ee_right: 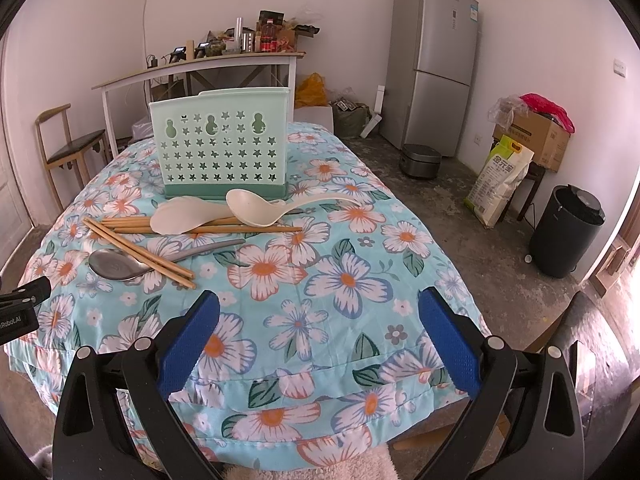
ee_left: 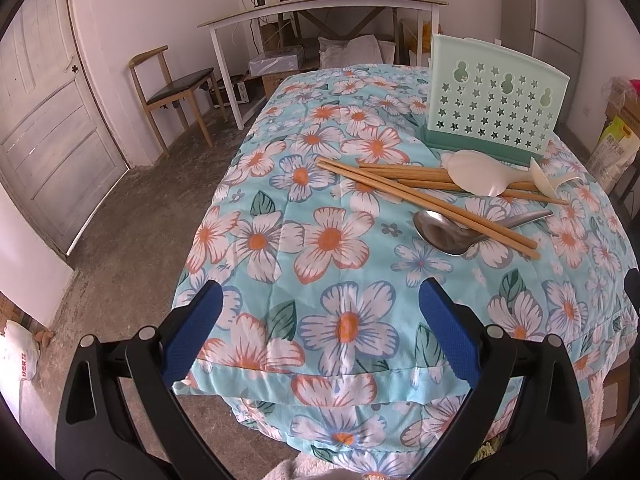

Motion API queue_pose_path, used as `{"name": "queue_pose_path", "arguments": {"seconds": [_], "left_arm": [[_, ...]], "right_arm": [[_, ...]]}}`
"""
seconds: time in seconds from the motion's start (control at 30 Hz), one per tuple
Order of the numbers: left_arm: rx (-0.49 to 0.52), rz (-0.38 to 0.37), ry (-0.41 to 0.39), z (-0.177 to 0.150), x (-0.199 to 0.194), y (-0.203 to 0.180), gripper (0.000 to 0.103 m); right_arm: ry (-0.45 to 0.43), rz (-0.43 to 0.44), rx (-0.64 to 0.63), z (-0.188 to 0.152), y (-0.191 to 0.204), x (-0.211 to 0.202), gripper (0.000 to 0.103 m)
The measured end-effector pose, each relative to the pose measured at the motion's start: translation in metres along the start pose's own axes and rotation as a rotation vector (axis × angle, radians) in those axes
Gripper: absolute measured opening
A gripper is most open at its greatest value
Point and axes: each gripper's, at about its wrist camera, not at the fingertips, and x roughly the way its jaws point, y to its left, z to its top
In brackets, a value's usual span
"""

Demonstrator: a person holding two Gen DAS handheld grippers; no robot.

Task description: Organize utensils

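A mint green utensil holder (ee_left: 490, 104) (ee_right: 222, 144) with star cutouts stands upright on the floral cloth. In front of it lie several wooden chopsticks (ee_left: 432, 200) (ee_right: 140, 252), a white rice paddle (ee_left: 476, 176) (ee_right: 184, 216), a white ladle (ee_left: 548, 182) (ee_right: 260, 208) and a metal spoon (ee_left: 448, 234) (ee_right: 120, 266). My left gripper (ee_left: 320, 292) is open and empty, near the table's front edge, left of the pile. My right gripper (ee_right: 320, 300) is open and empty, right of the pile. The left gripper's body (ee_right: 20, 304) shows at the right wrist view's left edge.
The table is covered by a blue floral cloth (ee_left: 340, 240) (ee_right: 320, 264). A wooden chair (ee_left: 172, 88) and a cluttered white desk (ee_left: 320, 4) stand behind. A fridge (ee_right: 436, 64), rice cooker (ee_right: 420, 160), rice bag (ee_right: 500, 180) and black bin (ee_right: 568, 232) stand to the right.
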Motion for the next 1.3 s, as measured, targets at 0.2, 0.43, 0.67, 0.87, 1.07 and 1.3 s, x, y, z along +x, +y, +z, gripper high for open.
{"name": "queue_pose_path", "arguments": {"seconds": [0.2, 0.43, 0.67, 0.87, 1.07, 1.3], "left_arm": [[0.001, 0.000, 0.001, 0.000, 0.000, 0.000, 0.095], [0.002, 0.001, 0.002, 0.000, 0.000, 0.000, 0.095], [0.004, 0.001, 0.004, -0.006, 0.002, -0.005, 0.095], [0.004, 0.001, 0.005, -0.009, 0.003, -0.006, 0.095], [0.005, 0.002, 0.004, -0.011, 0.003, -0.007, 0.095], [0.006, 0.003, 0.005, -0.011, 0.003, -0.007, 0.095]], "right_arm": [[0.000, 0.001, 0.001, 0.000, 0.000, 0.000, 0.097], [0.000, 0.002, 0.002, 0.000, 0.000, 0.000, 0.097], [0.001, 0.004, 0.002, 0.000, 0.000, 0.000, 0.097], [0.001, 0.004, 0.003, 0.000, 0.000, 0.000, 0.097], [0.000, 0.005, 0.004, 0.000, 0.000, 0.000, 0.097], [0.001, 0.007, 0.006, 0.000, 0.000, 0.000, 0.097]]}}
